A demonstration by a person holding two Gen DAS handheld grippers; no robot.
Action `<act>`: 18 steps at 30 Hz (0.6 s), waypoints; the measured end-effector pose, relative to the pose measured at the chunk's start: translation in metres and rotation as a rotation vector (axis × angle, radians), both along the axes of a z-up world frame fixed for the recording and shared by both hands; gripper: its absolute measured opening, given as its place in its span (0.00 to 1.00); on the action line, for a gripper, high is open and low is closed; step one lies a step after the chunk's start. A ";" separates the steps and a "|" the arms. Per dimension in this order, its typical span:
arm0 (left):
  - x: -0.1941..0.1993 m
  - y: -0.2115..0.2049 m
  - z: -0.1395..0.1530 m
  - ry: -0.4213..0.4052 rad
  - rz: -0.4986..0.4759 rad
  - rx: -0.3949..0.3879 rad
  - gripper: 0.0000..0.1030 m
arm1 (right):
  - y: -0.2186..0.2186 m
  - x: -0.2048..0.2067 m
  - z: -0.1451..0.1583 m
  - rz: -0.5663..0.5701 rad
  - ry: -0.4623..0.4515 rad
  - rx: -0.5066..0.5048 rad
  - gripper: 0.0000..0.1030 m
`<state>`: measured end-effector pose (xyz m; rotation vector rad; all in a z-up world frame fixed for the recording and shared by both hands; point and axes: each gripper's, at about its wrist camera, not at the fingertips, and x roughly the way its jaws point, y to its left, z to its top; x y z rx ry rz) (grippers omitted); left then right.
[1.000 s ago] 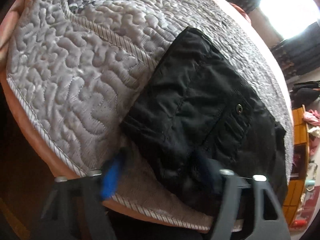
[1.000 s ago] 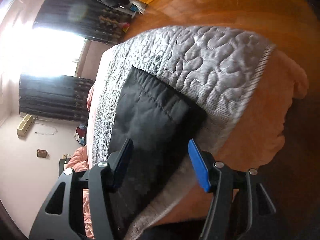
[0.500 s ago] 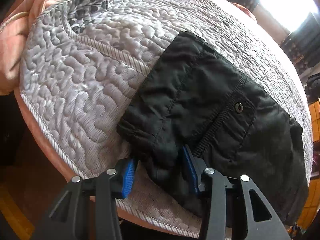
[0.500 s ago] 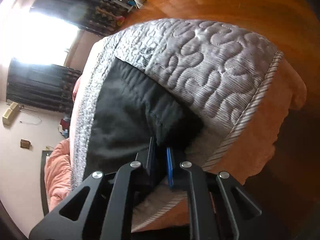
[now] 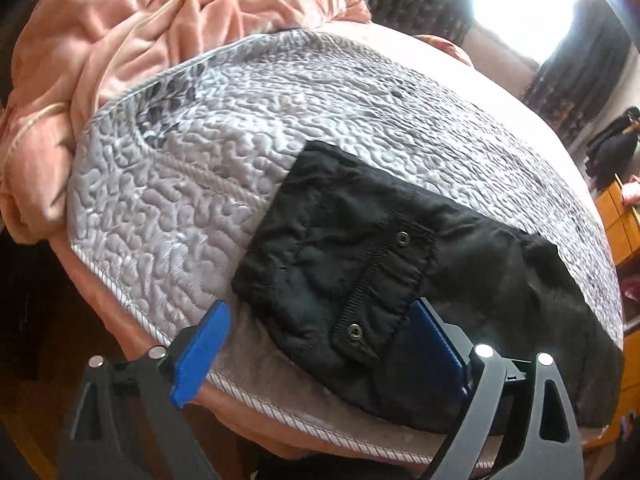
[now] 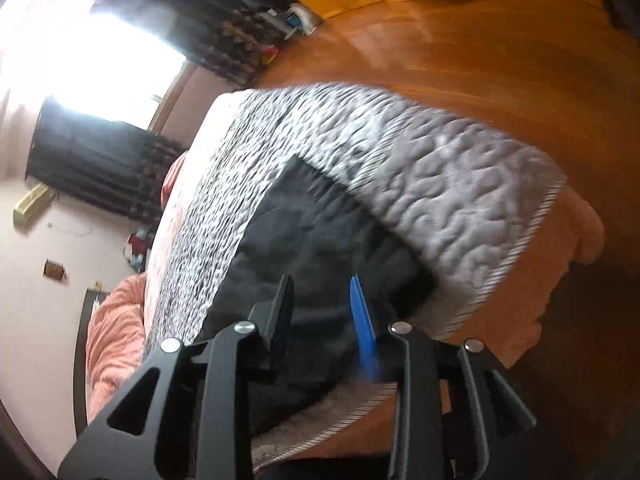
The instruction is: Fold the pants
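Black folded pants (image 5: 360, 280) on grey quilted bed (image 5: 180, 200) — left gripper (image 5: 320, 344), right gripper (image 6: 324, 312) both opening, nothing clamped.

Blown-out window (image 5: 532, 4) glare, fisheye-bent edges, right view motion-blurred

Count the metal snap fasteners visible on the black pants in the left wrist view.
2. One snap sits at the flap's upper corner; the other snap sits at its lower corner, near the bed edge. Folded layers may hide more.

Pants (image 5: 360, 264) lie on quilt (image 5: 180, 208), near its edge.
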<state>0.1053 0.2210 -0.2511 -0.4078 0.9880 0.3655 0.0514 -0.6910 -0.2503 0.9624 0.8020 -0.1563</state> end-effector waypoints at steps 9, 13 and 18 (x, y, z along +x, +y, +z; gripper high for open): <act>0.014 0.001 -0.025 0.069 0.019 -0.013 0.91 | 0.012 0.016 -0.043 0.049 0.121 -0.007 0.24; 0.018 0.001 -0.034 0.097 0.023 -0.011 0.92 | 0.008 0.010 -0.049 0.061 0.140 -0.024 0.14; 0.019 -0.001 -0.042 0.117 0.015 -0.010 0.92 | 0.010 -0.008 -0.025 0.058 0.051 0.002 0.43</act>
